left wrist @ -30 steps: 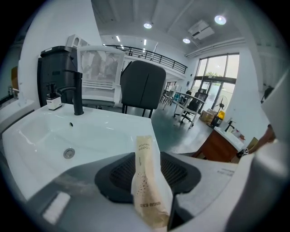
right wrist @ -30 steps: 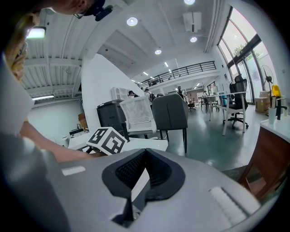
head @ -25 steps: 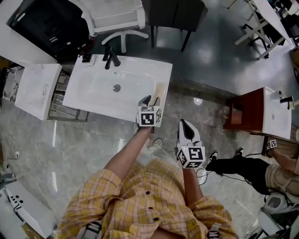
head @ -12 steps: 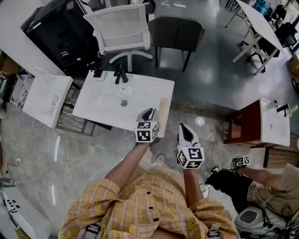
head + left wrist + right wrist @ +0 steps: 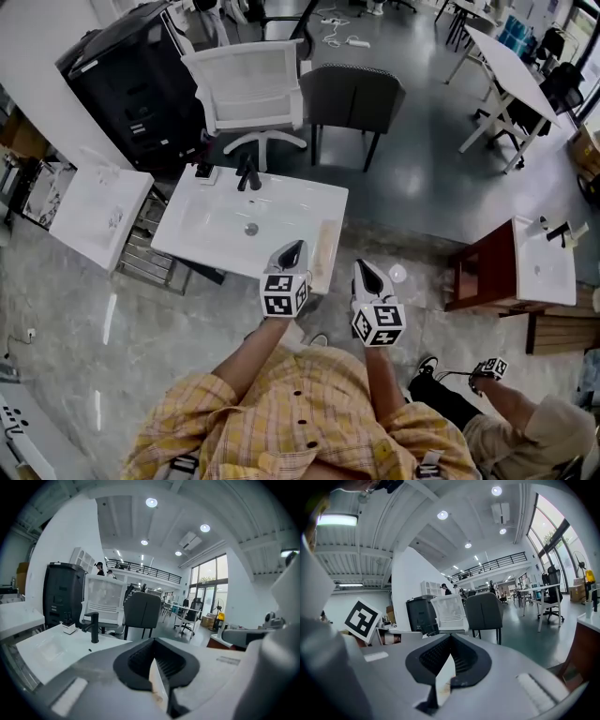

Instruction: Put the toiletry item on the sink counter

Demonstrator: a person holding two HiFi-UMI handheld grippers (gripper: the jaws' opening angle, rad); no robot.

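Observation:
The toiletry item (image 5: pixel 327 246), a long beige piece, lies flat along the right edge of the white sink counter (image 5: pixel 206 234). My left gripper (image 5: pixel 289 253) hovers at the counter's near edge, just left of the item and apart from it. Its jaws are shut with nothing between them. From the left gripper view, the left gripper (image 5: pixel 154 660) points over the counter (image 5: pixel 42 648) toward the black faucet (image 5: pixel 94 626). My right gripper (image 5: pixel 367 274) is off the counter's right side above the floor, also shut and empty. The right gripper (image 5: pixel 449 660) faces the chairs.
A black faucet (image 5: pixel 248 173) stands at the counter's back. Behind it are a white office chair (image 5: pixel 246 89), a dark chair (image 5: pixel 352 98) and a black cabinet (image 5: pixel 131 84). Another white basin (image 5: pixel 98 216) sits to the left, a brown cabinet (image 5: pixel 483 267) to the right. A seated person (image 5: pixel 525 441) is at lower right.
My left gripper has drawn back from the beige item toward the counter's near edge, and the item stays lying on the counter. The head view has pulled back and shows more of the room.

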